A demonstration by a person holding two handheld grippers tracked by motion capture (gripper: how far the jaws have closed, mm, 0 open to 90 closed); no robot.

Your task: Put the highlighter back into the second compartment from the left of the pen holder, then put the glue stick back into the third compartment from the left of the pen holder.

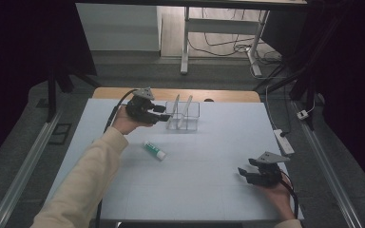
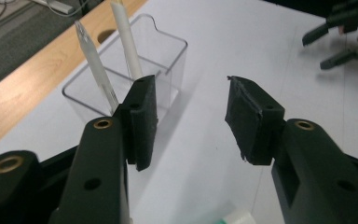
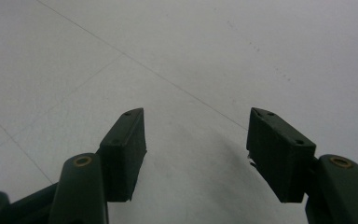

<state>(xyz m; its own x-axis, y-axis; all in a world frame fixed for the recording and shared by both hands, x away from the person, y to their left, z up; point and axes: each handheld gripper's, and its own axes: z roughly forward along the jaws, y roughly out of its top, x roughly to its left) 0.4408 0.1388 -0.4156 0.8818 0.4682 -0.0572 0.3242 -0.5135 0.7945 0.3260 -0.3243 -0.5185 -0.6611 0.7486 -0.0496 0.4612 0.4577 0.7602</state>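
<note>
**A:** High view has the left gripper (image 1: 164,114) parked just left of the clear holder (image 1: 184,116) at the far side of the white table (image 1: 209,190). Two pens (image 1: 181,110) stand in it, leaning. The left gripper view looks straight between the jaws: spread apart, nothing between the pads, holder just beyond the left one. Looks like the pens are in and the hand is done there.

**B:** Agreed, nothing pinched. So what's left, the glue stick (image 1: 154,149)?

**A:** My guess too. It's lying flat on the table, nearer than the holder and a bit left of it, well apart from the right gripper (image 1: 244,174). A corner of it pokes in at the bottom of the left gripper view as well.

**B:** And the right one?

**A:** Sitting near the right near corner, jaws apart, bare table between them in its own view. Idle.

**B:** How would you grab the stick?

**A:** Probably light, stiff plastic, smooth and round, so I'd bet it rolls or squirts out if pinched near an end. I'd close across the middle of the barrel, pads square to its length, and keep it gentle. The holder looks thin and light too, so a bump could shove it or tip the pens.
</note>
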